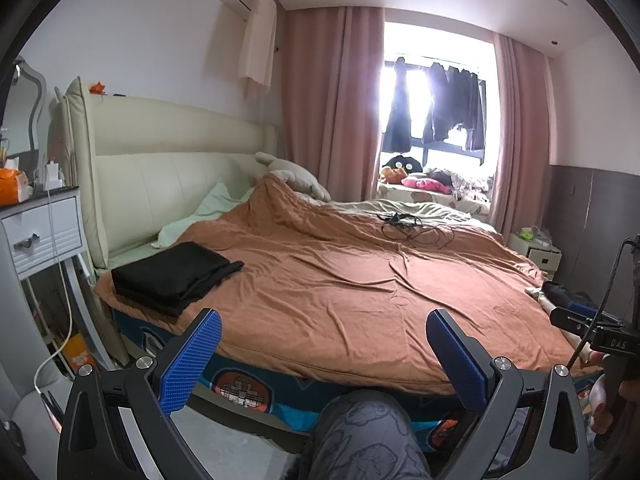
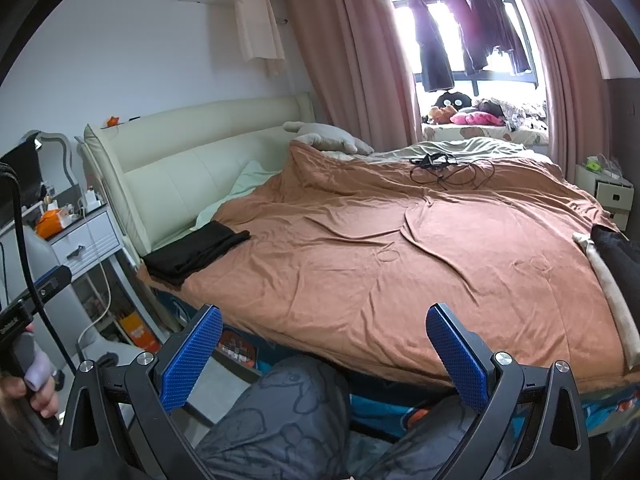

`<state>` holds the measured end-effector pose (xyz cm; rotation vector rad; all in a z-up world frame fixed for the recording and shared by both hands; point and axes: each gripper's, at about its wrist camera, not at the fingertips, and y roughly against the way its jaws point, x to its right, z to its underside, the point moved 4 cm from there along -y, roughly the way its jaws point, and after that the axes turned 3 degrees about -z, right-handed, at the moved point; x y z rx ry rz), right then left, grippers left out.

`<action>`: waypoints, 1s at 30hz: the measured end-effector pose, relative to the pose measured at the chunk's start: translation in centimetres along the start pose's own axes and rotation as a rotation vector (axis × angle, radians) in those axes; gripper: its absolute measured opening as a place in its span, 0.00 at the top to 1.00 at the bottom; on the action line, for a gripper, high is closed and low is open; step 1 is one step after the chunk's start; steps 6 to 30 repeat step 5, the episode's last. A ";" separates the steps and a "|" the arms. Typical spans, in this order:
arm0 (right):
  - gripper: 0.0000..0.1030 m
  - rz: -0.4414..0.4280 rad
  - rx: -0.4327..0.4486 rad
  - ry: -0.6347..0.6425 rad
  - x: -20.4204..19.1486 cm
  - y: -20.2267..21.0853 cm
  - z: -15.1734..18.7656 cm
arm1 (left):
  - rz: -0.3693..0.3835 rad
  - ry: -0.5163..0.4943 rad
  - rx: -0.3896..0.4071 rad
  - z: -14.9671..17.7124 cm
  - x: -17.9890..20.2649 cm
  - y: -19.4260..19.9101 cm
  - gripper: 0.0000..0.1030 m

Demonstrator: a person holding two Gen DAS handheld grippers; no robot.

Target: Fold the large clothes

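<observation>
Folded black garment (image 1: 174, 276), one, lies at the head-end near corner of the rust-brown bedspread (image 1: 340, 280). Second dark garment (image 2: 618, 256) cut off at right edge. Left gripper (image 1: 324, 356) and right gripper (image 2: 324, 352) gape wide, empty.

Cream padded headboard (image 1: 168, 148), pink curtains (image 1: 332, 100) beside a bright window (image 1: 432, 80).
</observation>
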<state>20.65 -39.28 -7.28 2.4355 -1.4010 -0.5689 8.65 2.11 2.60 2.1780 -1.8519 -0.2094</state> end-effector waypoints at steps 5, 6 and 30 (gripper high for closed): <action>0.01 -0.001 0.003 -0.012 -0.1 -0.2 0.1 | -0.003 -0.004 0.008 0.0 0.1 0.1 0.01; 0.01 -0.001 0.003 -0.012 -0.1 -0.2 0.1 | -0.003 -0.004 0.008 0.0 0.1 0.1 0.01; 0.01 -0.001 0.003 -0.012 -0.1 -0.2 0.1 | -0.003 -0.004 0.008 0.0 0.1 0.1 0.01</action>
